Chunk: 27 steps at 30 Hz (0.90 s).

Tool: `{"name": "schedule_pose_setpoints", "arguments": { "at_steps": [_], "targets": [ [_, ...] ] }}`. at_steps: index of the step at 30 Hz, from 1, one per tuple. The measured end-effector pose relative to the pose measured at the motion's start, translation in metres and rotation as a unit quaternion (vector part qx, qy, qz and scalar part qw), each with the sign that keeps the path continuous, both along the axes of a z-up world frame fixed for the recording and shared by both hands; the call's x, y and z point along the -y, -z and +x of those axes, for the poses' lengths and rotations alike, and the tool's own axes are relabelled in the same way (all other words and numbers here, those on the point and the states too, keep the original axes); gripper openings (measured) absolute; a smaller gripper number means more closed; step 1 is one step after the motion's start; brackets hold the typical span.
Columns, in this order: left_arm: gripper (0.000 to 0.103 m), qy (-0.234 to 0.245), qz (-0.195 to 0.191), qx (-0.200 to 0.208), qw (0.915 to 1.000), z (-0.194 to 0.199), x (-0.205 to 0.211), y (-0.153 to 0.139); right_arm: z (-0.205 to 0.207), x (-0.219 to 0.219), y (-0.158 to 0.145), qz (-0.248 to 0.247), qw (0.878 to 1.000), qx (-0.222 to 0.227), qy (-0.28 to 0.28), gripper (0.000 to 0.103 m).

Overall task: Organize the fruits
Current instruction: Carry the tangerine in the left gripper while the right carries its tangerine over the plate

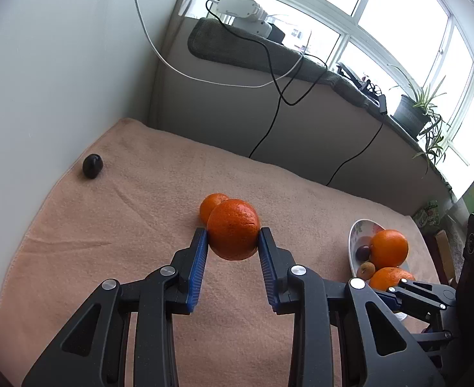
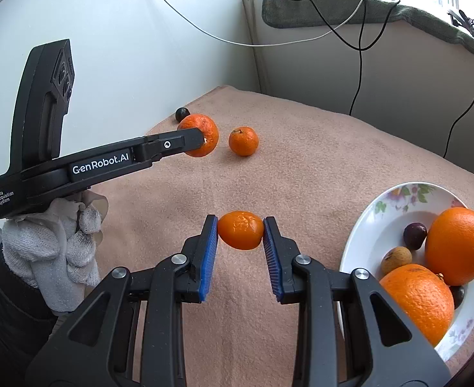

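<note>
My left gripper (image 1: 233, 235) is shut on a large mandarin (image 1: 233, 233), held above the peach towel; it also shows in the right wrist view (image 2: 201, 137). A smaller mandarin (image 1: 211, 205) lies on the towel just behind it (image 2: 243, 141). My right gripper (image 2: 240, 233) is shut on a small mandarin (image 2: 240, 233), left of the floral bowl (image 2: 394, 200). The bowl holds two big oranges (image 2: 457, 245), a dark plum (image 2: 414, 233) and a brown fruit (image 2: 396, 259). A dark plum (image 1: 92, 165) lies at the towel's far left corner.
The peach towel (image 1: 124, 242) covers the table, with a white wall on the left. A grey sill with cables and a potted plant (image 1: 417, 113) runs behind. A gloved hand (image 2: 59, 251) holds the left gripper.
</note>
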<state>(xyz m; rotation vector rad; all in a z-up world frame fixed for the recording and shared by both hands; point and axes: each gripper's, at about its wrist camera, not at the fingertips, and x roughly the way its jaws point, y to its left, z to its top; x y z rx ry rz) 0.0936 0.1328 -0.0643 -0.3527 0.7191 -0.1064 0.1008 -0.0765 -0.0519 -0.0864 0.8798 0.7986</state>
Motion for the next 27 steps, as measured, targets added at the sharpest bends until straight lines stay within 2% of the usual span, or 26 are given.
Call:
{"name": "schedule_pose_setpoints", "arguments": {
  "at_steps": [12, 27],
  "targets": [
    [0.030, 0.029, 0.012, 0.027, 0.9991, -0.006, 0.040, -0.024, -0.006, 0.042, -0.026, 0.023, 0.999, 0.027, 0.032, 0.030],
    [0.030, 0.078, 0.018, 0.032, 0.9963, 0.001, 0.094, -0.028, 0.003, 0.115, -0.032, 0.032, 0.993, 0.038, 0.105, 0.030]
  ]
}}
